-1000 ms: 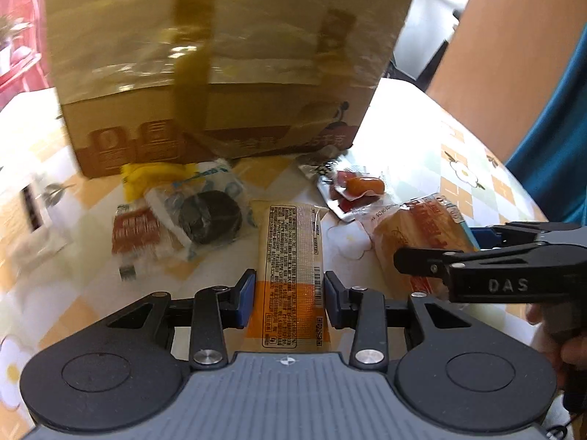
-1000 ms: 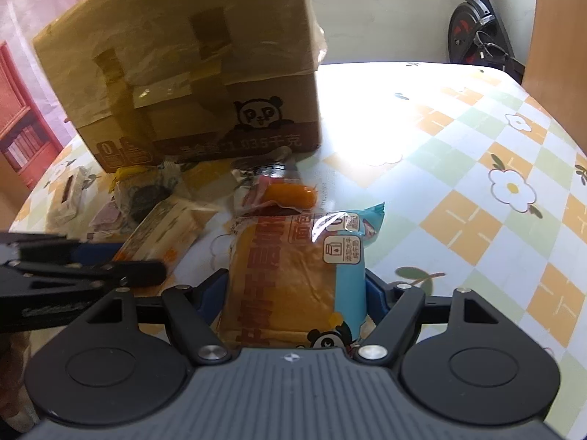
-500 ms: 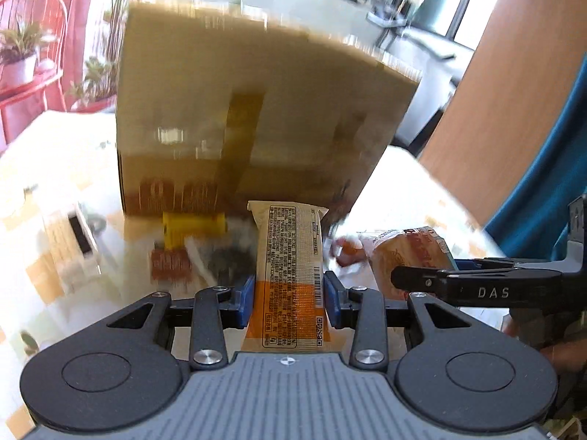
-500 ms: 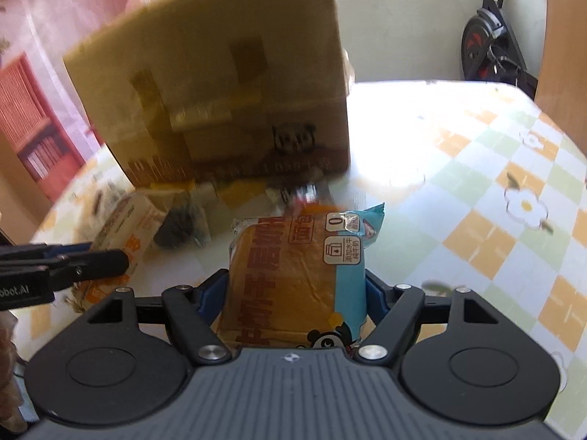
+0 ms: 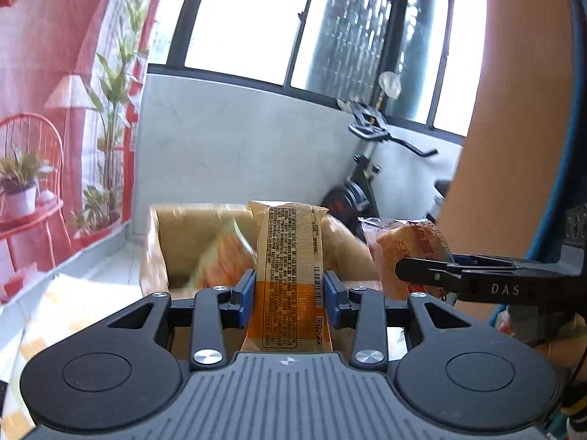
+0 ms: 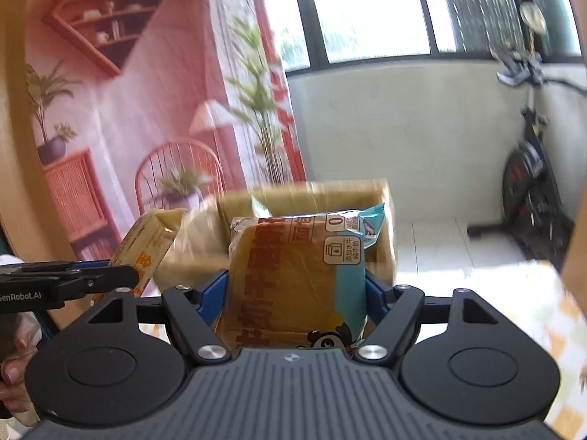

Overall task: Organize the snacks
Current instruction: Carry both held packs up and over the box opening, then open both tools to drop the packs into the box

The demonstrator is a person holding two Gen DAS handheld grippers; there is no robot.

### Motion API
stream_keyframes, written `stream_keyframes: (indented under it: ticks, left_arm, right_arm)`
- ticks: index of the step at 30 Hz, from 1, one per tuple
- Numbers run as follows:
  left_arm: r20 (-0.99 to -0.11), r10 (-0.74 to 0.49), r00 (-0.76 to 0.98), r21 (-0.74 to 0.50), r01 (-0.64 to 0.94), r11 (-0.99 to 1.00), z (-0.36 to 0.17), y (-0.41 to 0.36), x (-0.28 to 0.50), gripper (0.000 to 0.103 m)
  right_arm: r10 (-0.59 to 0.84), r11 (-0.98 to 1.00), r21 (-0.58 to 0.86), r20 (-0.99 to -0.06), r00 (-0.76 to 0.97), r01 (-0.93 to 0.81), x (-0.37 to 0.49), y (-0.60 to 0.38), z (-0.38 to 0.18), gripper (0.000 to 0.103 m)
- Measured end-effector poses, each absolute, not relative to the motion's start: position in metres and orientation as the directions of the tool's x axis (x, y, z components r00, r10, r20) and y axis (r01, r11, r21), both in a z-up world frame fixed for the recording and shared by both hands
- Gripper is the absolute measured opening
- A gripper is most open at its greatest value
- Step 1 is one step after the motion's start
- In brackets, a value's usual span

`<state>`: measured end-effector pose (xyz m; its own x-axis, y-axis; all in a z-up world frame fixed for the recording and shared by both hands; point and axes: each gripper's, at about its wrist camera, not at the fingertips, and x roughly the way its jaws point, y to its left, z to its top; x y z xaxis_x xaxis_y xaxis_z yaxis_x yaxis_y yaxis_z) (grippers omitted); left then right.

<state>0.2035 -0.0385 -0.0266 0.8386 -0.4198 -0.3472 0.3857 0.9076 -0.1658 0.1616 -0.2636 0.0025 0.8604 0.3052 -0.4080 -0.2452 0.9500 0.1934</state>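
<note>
The left claw (image 5: 290,295) is clamped on a long orange snack packet (image 5: 290,275), which stands up between its blue pads before the open cardboard box (image 5: 183,234). The right claw (image 6: 295,299) pinches a bread packet (image 6: 293,275), likewise raised before the box.

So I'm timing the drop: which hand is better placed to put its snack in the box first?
Probably left: its packet already pokes over the open box; the right's bread looks further back.
</note>
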Motion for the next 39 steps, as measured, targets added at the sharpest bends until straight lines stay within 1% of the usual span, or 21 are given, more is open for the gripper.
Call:
stream_keyframes:
  ticks: [2, 5, 9, 13, 18, 20, 24, 25, 26, 28, 29, 30, 32, 39]
  left_arm:
    - [-0.347, -0.384, 0.855, -0.164, 0.348, 0.923, -0.019, -0.039, 0.225, 0.041]
    - [-0.369, -0.318, 0.873, -0.133, 0.289, 0.948, -0.014, -0.042, 0.257, 0.041]
    - [-0.442, -0.250, 0.861, -0.100, 0.229, 0.968, -0.016, -0.042, 0.297, 0.041]
    - [-0.523, -0.204, 0.827, -0.066, 0.199, 0.978, -0.026, -0.041, 0.324, 0.041]
    - [-0.576, -0.181, 0.797, -0.030, 0.201, 0.979, -0.036, -0.038, 0.331, 0.041]
    - [-0.588, -0.178, 0.789, -0.030, 0.199, 0.980, -0.040, -0.037, 0.330, 0.041]
    - [-0.600, -0.187, 0.778, -0.016, 0.222, 0.975, -0.046, -0.034, 0.337, 0.042]
    - [-0.601, -0.186, 0.777, -0.010, 0.226, 0.974, -0.046, -0.034, 0.337, 0.046]
    - [-0.600, -0.185, 0.778, -0.009, 0.225, 0.974, -0.047, -0.034, 0.339, 0.056]
    - [-0.591, -0.188, 0.785, -0.026, 0.215, 0.976, -0.044, -0.031, 0.338, 0.069]
    - [-0.583, -0.194, 0.789, -0.039, 0.212, 0.977, -0.041, -0.029, 0.337, 0.072]
    - [-0.578, -0.200, 0.791, -0.047, 0.213, 0.976, -0.039, -0.029, 0.339, 0.073]
    - [-0.571, -0.201, 0.796, -0.044, 0.214, 0.976, -0.034, -0.031, 0.334, 0.075]
    - [-0.539, -0.223, 0.812, -0.059, 0.227, 0.972, -0.020, -0.028, 0.307, 0.077]
  right_arm:
    - [0.312, 0.949, 0.174, -0.377, 0.872, -0.264, 0.180, -0.258, 0.015, 0.075]
    - [0.323, 0.945, 0.179, -0.365, 0.873, -0.275, 0.219, -0.246, 0.023, 0.075]
    - [0.307, 0.950, 0.179, -0.376, 0.875, -0.256, 0.268, -0.233, 0.015, 0.075]
    - [0.257, 0.966, 0.143, -0.447, 0.857, -0.215, 0.307, -0.223, -0.004, 0.075]
    - [0.242, 0.969, 0.185, -0.602, 0.761, -0.162, 0.343, -0.220, -0.023, 0.076]
    - [0.222, 0.973, 0.190, -0.631, 0.744, -0.130, 0.351, -0.223, -0.029, 0.076]
    - [0.189, 0.981, 0.152, -0.667, 0.721, -0.117, 0.359, -0.224, -0.038, 0.076]
    - [0.189, 0.982, 0.148, -0.667, 0.721, -0.121, 0.359, -0.223, -0.038, 0.076]
    - [0.190, 0.982, 0.147, -0.670, 0.718, -0.123, 0.359, -0.223, -0.039, 0.077]
    - [0.190, 0.982, 0.148, -0.681, 0.707, -0.122, 0.357, -0.221, -0.041, 0.078]
    - [0.191, 0.981, 0.148, -0.685, 0.703, -0.123, 0.354, -0.220, -0.041, 0.081]
    - [0.192, 0.981, 0.150, -0.686, 0.702, -0.122, 0.352, -0.220, -0.040, 0.085]
    - [0.194, 0.981, 0.157, -0.691, 0.696, -0.117, 0.350, -0.220, -0.037, 0.088]
    - [0.190, 0.981, 0.153, -0.674, 0.714, -0.116, 0.328, -0.221, -0.020, 0.090]
